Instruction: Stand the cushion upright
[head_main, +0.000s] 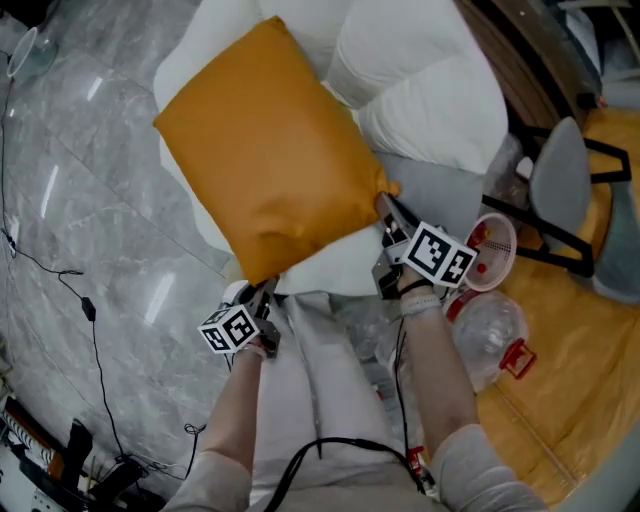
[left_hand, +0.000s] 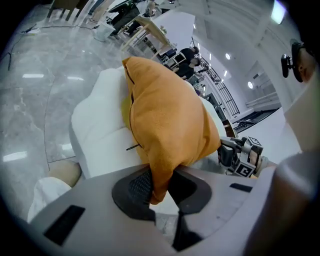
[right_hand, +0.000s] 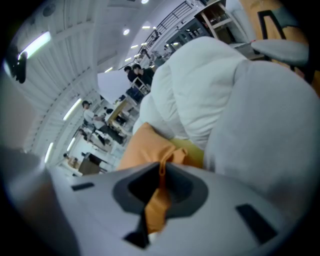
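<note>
An orange cushion (head_main: 270, 150) lies tilted on a white armchair (head_main: 420, 95), its near edge raised toward me. My left gripper (head_main: 262, 292) is shut on the cushion's lower left corner; in the left gripper view the orange fabric (left_hand: 170, 125) is pinched between the dark pads (left_hand: 140, 186). My right gripper (head_main: 388, 212) is shut on the cushion's right corner, and the right gripper view shows a thin fold of orange cloth (right_hand: 159, 197) clamped between the jaws. The right gripper (left_hand: 239, 156) also shows in the left gripper view, beyond the cushion.
Grey marble floor (head_main: 90, 200) lies to the left with a black cable (head_main: 92, 320). A grey chair (head_main: 565, 190), a red-and-white cup (head_main: 492, 250) and a clear plastic jug (head_main: 490, 335) sit at the right on a yellow sheet (head_main: 575, 370). The armchair's white back cushions (right_hand: 230, 95) rise behind.
</note>
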